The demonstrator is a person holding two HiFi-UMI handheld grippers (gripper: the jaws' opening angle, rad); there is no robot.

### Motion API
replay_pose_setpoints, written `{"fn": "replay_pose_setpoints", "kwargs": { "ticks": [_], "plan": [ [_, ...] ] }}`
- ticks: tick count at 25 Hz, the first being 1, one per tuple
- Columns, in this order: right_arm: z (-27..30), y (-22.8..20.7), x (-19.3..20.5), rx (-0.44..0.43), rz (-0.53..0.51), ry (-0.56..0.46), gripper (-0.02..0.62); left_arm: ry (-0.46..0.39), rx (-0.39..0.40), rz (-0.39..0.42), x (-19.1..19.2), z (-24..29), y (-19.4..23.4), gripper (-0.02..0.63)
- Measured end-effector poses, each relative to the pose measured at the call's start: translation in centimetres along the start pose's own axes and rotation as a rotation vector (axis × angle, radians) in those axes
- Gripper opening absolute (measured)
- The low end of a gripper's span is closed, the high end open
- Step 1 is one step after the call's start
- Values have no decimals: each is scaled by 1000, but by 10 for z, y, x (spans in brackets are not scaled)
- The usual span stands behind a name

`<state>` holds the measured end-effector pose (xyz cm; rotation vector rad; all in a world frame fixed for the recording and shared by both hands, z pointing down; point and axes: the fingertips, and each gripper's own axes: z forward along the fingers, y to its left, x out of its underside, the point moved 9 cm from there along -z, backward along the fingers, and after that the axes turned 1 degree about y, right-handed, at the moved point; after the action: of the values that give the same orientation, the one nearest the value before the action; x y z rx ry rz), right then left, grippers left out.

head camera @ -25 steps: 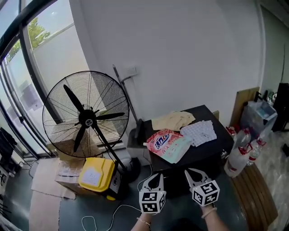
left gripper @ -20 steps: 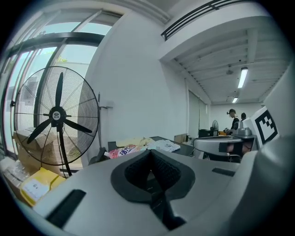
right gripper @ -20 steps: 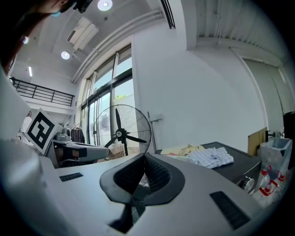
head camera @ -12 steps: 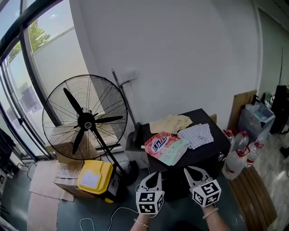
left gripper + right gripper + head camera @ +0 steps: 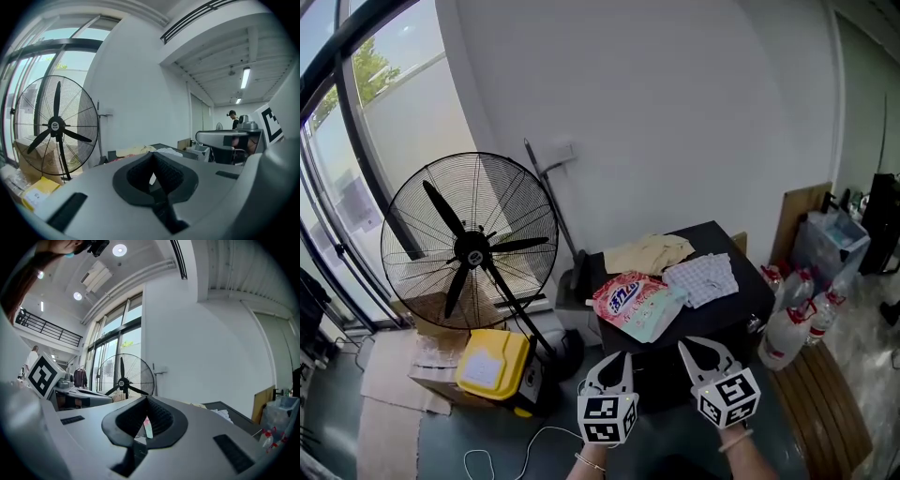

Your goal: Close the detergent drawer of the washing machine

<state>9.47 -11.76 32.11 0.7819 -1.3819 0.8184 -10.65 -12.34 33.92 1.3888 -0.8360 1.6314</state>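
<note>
Both grippers hover low in the head view, side by side and apart, just in front of the black washing machine [image 5: 741,302]; its front face lies in shadow, and the detergent drawer cannot be made out in any view.

The left gripper [image 5: 619,357] has its fingers together at the tips, with nothing between them; its own view shows the two dark pads [image 5: 165,172] meeting at a point, with only a sliver of light lower down. The right gripper [image 5: 701,348] stands the same way, fingers closed tip to tip and empty, its pads [image 5: 159,417] touching at the top.

On top of the washing machine lie a pink-and-white detergent bag [image 5: 630,298] at the left, a crumpled beige cloth [image 5: 649,253] behind it, and a folded checked cloth [image 5: 701,279] to the right, touching the bag.

Left of the machine stands a large black pedestal fan [image 5: 469,248]; a yellow container [image 5: 492,364] sits on the floor at its foot; a long-handled dustpan [image 5: 566,272] leans against the white wall between fan and machine. Clear plastic bottles [image 5: 787,333] stand on the floor at the machine's right.
</note>
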Motion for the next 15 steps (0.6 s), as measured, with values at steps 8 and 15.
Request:
{"fn": "replay_pose_setpoints", "kwargs": {
  "ticks": [8,15],
  "plan": [
    [-4,-10,-11,7,-31,5,25,-16,0,22,-11,4,-10,15],
    [-4,-13,-12,8,-40,18,25,-22,-6,32,-14,6,-13,15]
  ]
}}
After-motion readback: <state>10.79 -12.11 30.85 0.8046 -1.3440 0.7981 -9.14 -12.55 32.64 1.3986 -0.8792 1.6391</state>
